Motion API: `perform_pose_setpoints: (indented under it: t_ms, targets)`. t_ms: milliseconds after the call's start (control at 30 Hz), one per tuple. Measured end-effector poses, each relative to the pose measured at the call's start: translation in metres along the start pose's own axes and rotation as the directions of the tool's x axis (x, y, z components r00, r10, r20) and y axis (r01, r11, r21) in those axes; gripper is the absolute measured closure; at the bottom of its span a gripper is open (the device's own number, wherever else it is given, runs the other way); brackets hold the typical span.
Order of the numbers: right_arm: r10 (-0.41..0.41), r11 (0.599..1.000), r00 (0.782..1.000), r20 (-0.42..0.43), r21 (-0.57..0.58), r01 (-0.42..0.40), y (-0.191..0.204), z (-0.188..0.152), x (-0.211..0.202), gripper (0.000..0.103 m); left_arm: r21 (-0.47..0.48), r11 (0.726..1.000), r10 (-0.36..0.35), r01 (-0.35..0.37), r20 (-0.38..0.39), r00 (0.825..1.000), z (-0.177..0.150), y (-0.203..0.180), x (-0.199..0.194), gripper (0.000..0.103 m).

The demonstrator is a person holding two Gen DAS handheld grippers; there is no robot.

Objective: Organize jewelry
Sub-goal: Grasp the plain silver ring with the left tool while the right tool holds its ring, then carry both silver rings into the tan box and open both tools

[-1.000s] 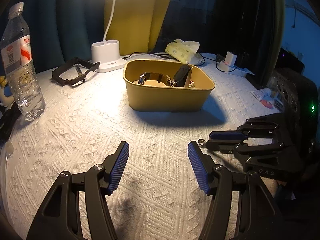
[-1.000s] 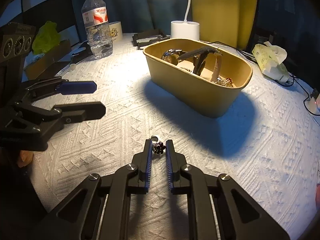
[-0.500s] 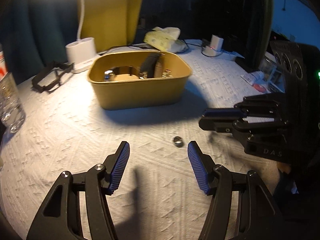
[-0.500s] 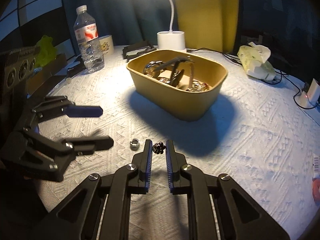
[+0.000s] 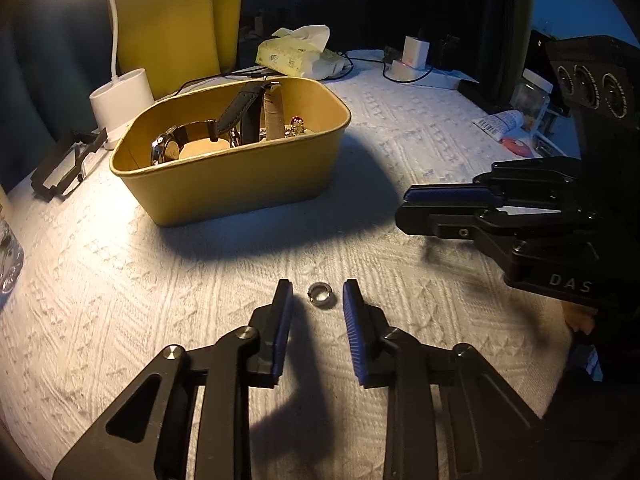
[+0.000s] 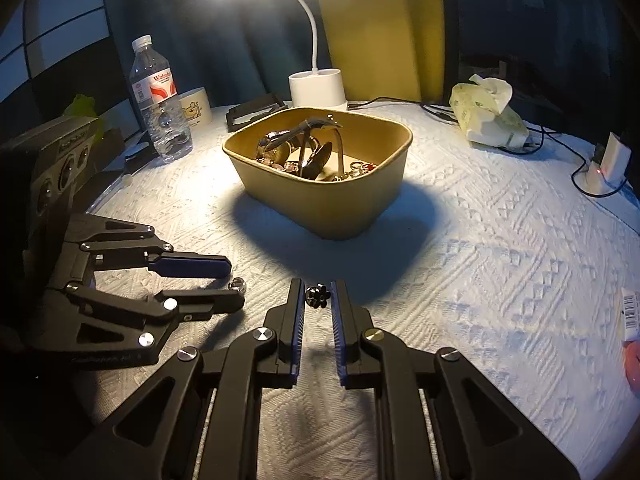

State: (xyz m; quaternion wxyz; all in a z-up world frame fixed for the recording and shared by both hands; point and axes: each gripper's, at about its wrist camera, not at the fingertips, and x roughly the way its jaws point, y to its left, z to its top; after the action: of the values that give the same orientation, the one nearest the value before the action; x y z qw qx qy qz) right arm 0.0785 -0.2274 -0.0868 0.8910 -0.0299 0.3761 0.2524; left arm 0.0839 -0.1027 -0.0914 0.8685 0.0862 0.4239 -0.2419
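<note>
clearly tiny, hard, slippery ring (image 5: 321,293) at 12 o'clock between half-open left tongs (image 5: 318,300): pinch across rim; right tongs (image 6: 317,297) narrowed on dark flower charm (image 6: 317,295).

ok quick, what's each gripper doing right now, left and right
Left gripper: open, fingers either side of the silver ring on the cloth, not touching it.
Right gripper: shut on the dark flower-shaped piece.

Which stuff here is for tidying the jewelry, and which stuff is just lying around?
For the job:
silver ring
dark flower-shaped piece
yellow tub with watches
left gripper
right gripper

Just lying about:
water bottle
desk lamp
tissue pack
mug
</note>
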Motion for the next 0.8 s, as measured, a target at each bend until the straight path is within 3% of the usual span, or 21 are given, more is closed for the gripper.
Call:
perform_pose_setpoints:
  t_ms: [100, 400, 800]
  targets:
    - [0.007, 1.0, 1.0, 0.005, 0.009, -0.007, -0.003, 0.0, -0.001, 0.091, 0.013, 1.0, 0.01, -0.01, -0.002, 1.0, 0.003, -0.002, 0.003, 0.089]
    - [0.011, 1.0, 1.0, 0.016, 0.016, -0.011, -0.006, 0.002, -0.004, 0.09, 0.017, 1.0, -0.003, 0.003, 0.011, 1.0, 0.007, -0.007, 0.001, 0.089]
    - [-0.004, 1.0, 0.997, 0.073, -0.021, 0.006, -0.001, 0.025, -0.008, 0.09, -0.018, 1.0, 0.022, -0.02, 0.113, 0.993, 0.021, 0.01, -0.024, 0.088]
